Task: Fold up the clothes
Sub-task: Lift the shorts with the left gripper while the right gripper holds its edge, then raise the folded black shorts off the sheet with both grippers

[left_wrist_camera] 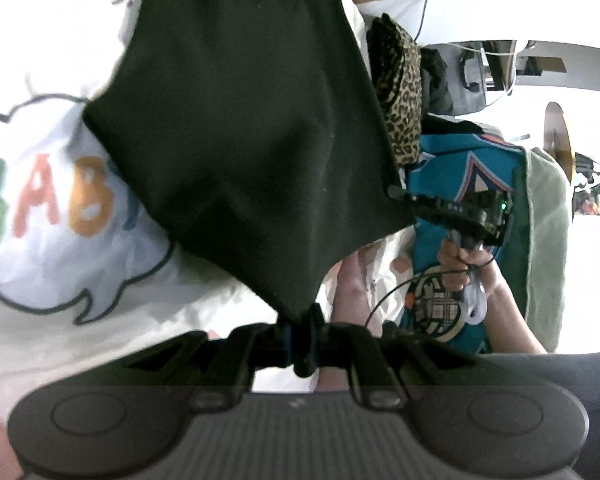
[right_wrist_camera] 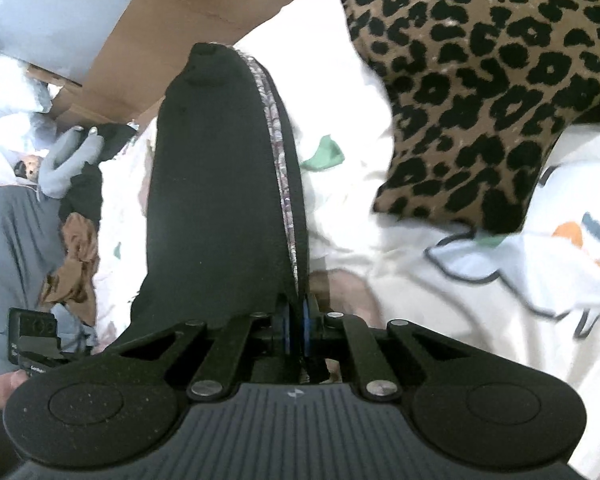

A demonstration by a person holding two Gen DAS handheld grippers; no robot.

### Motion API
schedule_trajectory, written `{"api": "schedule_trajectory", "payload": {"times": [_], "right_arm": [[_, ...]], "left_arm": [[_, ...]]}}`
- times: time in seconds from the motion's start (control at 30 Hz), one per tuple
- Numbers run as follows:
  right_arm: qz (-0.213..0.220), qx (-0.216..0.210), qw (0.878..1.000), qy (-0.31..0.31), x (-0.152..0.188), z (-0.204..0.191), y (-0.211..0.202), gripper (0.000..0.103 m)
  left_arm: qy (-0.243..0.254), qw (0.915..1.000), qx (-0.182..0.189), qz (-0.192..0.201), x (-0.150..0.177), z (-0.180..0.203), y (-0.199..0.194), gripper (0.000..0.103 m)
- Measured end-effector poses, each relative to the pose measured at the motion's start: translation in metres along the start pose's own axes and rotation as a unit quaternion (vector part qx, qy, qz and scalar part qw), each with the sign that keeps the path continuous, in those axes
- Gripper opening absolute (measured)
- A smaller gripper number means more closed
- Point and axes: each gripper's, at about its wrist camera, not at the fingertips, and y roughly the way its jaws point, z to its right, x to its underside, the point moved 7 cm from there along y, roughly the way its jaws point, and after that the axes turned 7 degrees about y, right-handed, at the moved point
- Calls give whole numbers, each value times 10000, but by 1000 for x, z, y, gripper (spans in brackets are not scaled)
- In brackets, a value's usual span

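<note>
A black garment hangs spread out in the left wrist view. My left gripper is shut on its lower corner. My right gripper pinches the garment's right corner, with a person's hand on its handle. In the right wrist view the same black garment rises from my right gripper, which is shut on an edge trimmed with a patterned band. Below the garment lies a white cloth printed with coloured letters.
A folded leopard-print garment lies on the white cloth at the upper right. A teal jersey and a pale green cloth lie to the right. A cardboard box stands behind. Grey and brown clothes are piled on the left.
</note>
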Motion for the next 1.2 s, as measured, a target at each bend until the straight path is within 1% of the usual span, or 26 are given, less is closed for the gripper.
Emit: {"api": "schedule_trajectory", "payload": {"times": [0.13, 0.23, 0.4, 0.57, 0.67, 0.77, 0.97, 1.2], "right_arm": [[-109, -85, 9998, 151, 11, -9, 0, 3], [-227, -198, 9992, 252, 22, -14, 0, 3], [-638, -283, 9975, 124, 44, -31, 5, 3], [-1024, -357, 9941, 35, 64, -46, 14, 3], [-1331, -315, 9906, 10, 80, -48, 22, 3], [-1593, -258, 9869, -51, 96, -49, 29, 3], [-1641, -85, 9864, -4, 108, -37, 45, 3], [-1740, 74, 9847, 33, 116, -22, 63, 4]], "left_arm": [[86, 9998, -149, -28, 2, 1, -19, 8], [96, 9998, -168, -37, -4, 3, -33, 8], [200, 9987, -472, -47, -12, 3, -58, 8], [88, 9975, -685, -139, 4, -9, -73, 8], [-29, 9964, -803, -255, 18, -20, -71, 8], [-83, 9943, -1001, -366, 30, -41, -65, 8], [-141, 9914, -1158, -597, 37, -77, -39, 8], [-190, 9891, -1229, -785, 35, -99, -14, 8]]}}
